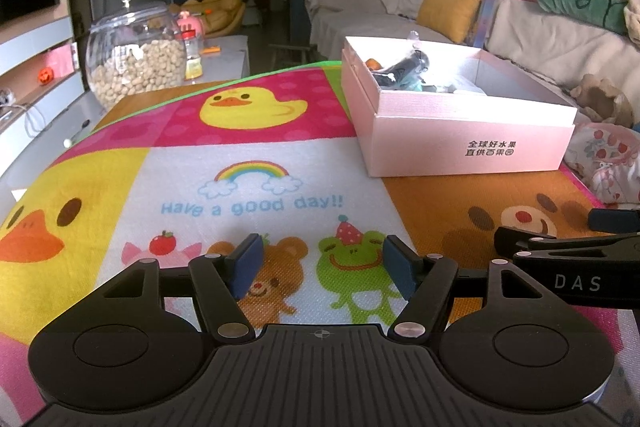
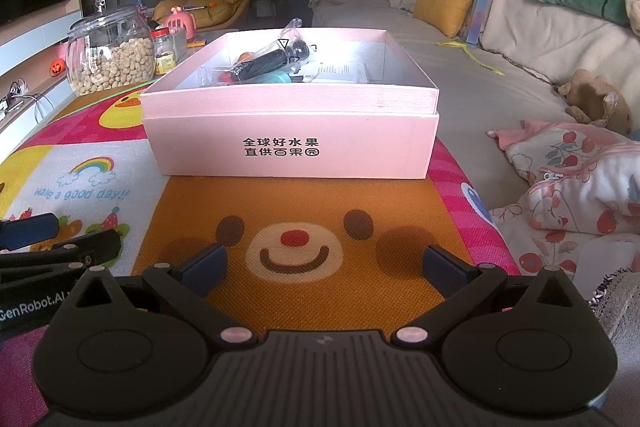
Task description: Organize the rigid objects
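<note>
One pink box (image 2: 288,143) sits on the cartoon mat (image 2: 304,247), at 12 o'clock from the right gripper (image 2: 324,269) and 1 o'clock from the left gripper (image 1: 324,267). Inside lies one black bagged item (image 2: 268,61) among smaller bits. Both grippers hover spread, nothing between their pads. One peanut jar (image 1: 136,67) stands at 10 o'clock. Only the right view shows the paper sheet (image 2: 340,71) in the box.

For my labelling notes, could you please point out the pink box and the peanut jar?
pink box (image 2: 288,147): right wrist view, on its front wall.
peanut jar (image 1: 134,61): left wrist view, on its glass belly.
</note>
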